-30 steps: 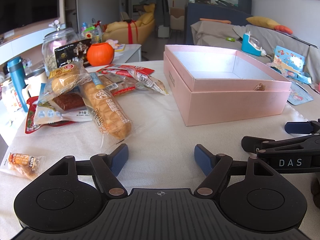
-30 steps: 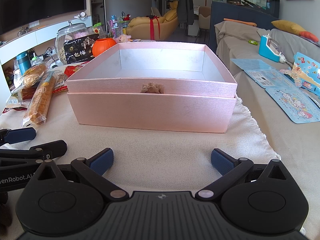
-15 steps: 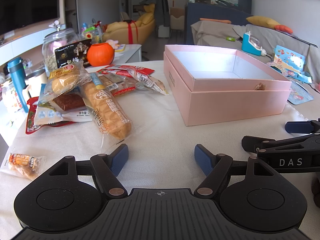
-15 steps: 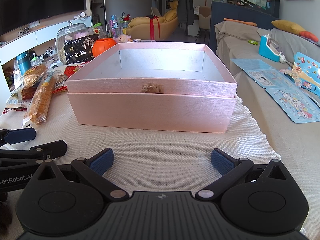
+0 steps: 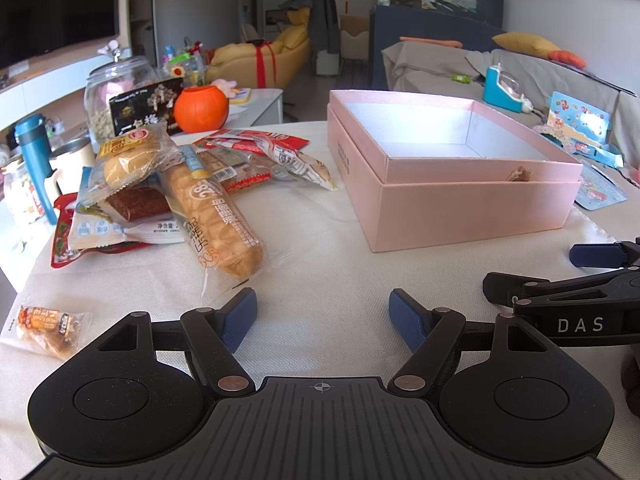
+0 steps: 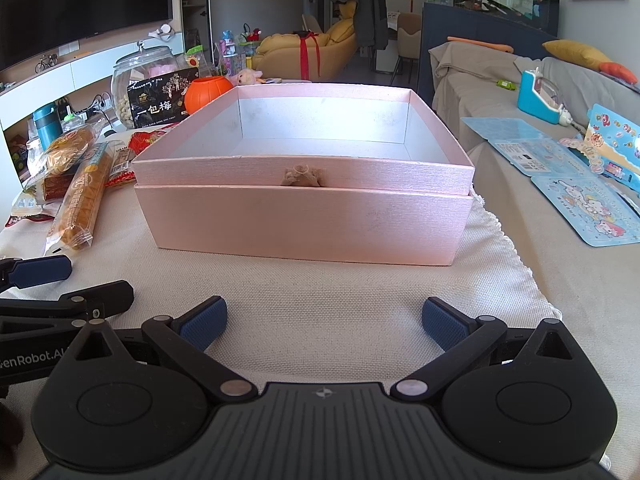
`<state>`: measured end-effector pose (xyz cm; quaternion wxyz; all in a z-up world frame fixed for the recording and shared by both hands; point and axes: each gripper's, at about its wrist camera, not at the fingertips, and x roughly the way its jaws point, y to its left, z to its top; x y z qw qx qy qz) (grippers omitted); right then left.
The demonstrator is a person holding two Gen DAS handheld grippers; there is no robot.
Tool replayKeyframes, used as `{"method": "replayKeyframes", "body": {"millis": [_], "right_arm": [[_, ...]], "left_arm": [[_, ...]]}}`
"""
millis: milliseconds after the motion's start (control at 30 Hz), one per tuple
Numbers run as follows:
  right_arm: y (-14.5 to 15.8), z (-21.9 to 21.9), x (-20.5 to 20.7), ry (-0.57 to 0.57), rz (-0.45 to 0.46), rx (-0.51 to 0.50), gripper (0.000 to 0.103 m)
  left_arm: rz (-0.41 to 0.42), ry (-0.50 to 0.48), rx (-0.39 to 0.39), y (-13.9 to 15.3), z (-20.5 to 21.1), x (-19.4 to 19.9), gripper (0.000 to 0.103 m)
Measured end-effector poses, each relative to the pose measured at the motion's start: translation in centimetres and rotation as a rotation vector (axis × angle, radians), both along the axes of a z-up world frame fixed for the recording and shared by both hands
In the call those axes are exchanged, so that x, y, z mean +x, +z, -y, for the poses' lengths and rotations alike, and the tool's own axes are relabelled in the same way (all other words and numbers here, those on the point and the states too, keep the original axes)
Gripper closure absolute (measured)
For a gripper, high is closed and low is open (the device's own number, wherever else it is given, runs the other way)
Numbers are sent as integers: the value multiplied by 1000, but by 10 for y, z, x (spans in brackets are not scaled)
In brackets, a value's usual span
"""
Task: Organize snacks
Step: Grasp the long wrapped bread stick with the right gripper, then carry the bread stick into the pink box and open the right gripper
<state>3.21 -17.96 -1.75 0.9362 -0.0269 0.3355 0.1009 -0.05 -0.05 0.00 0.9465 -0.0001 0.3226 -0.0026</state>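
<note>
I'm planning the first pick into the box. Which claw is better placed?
Left claw: open, with the long bread packet just ahead. Right claw faces the empty pink box.

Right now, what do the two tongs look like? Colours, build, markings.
Both match: matte black plastic. The left tongs and right tongs have blue textured pads, black linkage arms with silver rivets, round discs either side and a ribbed centre plate with a crosshair mark. White lettering on the sides: "DAS", "enRobot.A". No cables or sleeves visible.

Bright daylight, glare inside the pink box [image 6: 320, 120] (strong fisheye bending at edges), sharp focus.
</note>
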Motion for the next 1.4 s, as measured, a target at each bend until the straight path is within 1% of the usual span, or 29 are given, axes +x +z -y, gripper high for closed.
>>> {"method": "replayKeyframes", "body": {"millis": [67, 133, 200, 267, 333, 400, 500, 567, 633, 733, 767, 867, 1000, 1067, 1167, 1200, 1233, 1300, 1400], "right_arm": [[0, 0, -1, 0, -1, 0, 0], [1, 0, -1, 3, -9, -1, 0], [6, 1, 3, 15, -56, -13, 0], [8, -2, 11, 31, -117, -28, 0], [8, -4, 15, 32, -132, -31, 0], [9, -8, 13, 30, -136, -48, 0], [17, -9, 22, 57, -181, -52, 0], [22, -14, 27, 72, -161, -5, 6], [28, -24, 33, 96, -143, 60, 6], [35, -40, 49, 126, -179, 177, 6], [37, -47, 55, 134, -188, 199, 6], [39, -75, 69, 156, -202, 199, 6], [44, -121, 75, 239, -218, 217, 6], [46, -146, 80, 275, -233, 224, 11], [40, -179, 91, 309, -271, 182, 31], [36, -189, 96, 322, -288, 154, 47], [36, -194, 96, 331, -279, 127, 54], [39, -195, 93, 366, -279, 79, 71], [44, -180, 79, 381, -301, 69, 72]], "left_arm": [[-2, -6, -10, 2, -1, 0, 26], [-12, -24, 2, 4, -4, -1, 28], [-16, -42, 6, 11, -10, -5, 29], [1, -57, 4, 22, -22, -15, 29], [18, -46, -1, 35, -43, -25, 29], [23, 20, -11, 43, -71, -32, 29], [10, 161, -31, 50, -116, -42, 31], [-13, 231, -53, 49, -141, -45, 31], [-41, 280, -94, 48, -161, -49, 31], [-66, 330, -158, 44, -180, -53, 32], [-70, 344, -172, 43, -185, -54, 32], [-79, 356, -206, 39, -191, -56, 32], [-93, 324, -252, 39, -193, -58, 34], [-101, 318, -284, 38, -192, -59, 34], [-112, 306, -316, 37, -188, -56, 35], [-110, 303, -318, 37, -186, -55, 35], [-105, 298, -317, 37, -184, -53, 35], [-93, 290, -303, 37, -180, -45, 35], [-93, 275, -278, 33, -175, -26, 36]]}}
